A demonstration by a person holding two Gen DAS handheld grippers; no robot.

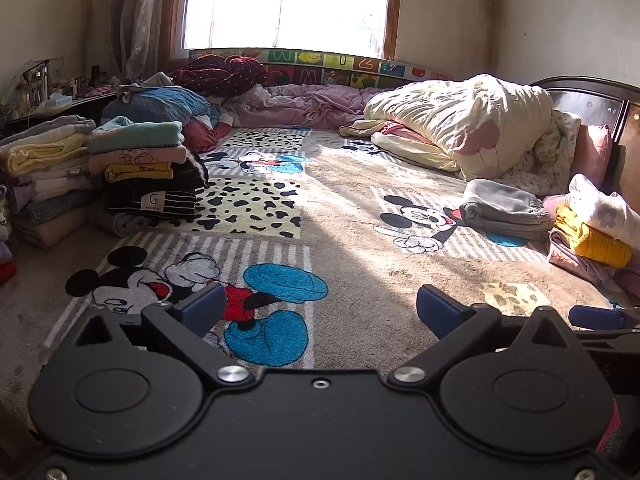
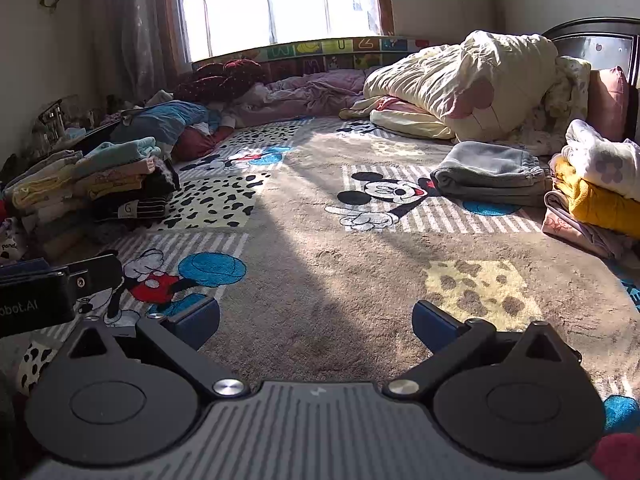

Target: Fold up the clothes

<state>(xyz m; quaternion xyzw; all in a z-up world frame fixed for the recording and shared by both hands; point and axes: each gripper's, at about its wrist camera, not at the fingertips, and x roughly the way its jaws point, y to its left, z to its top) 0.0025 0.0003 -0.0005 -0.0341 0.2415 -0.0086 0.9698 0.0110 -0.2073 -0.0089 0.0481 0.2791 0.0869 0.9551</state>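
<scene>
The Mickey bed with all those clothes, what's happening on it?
Someone is folding clothes with a claw in each hand. Right now the left claw and the right claw are both open and hold nothing, over the Mickey blanket. A tall stack of folded clothes sits on the left. Grey pants lie folded on the right, beside a small pile with something yellow in it. No garment lies in front of the claws.
</scene>
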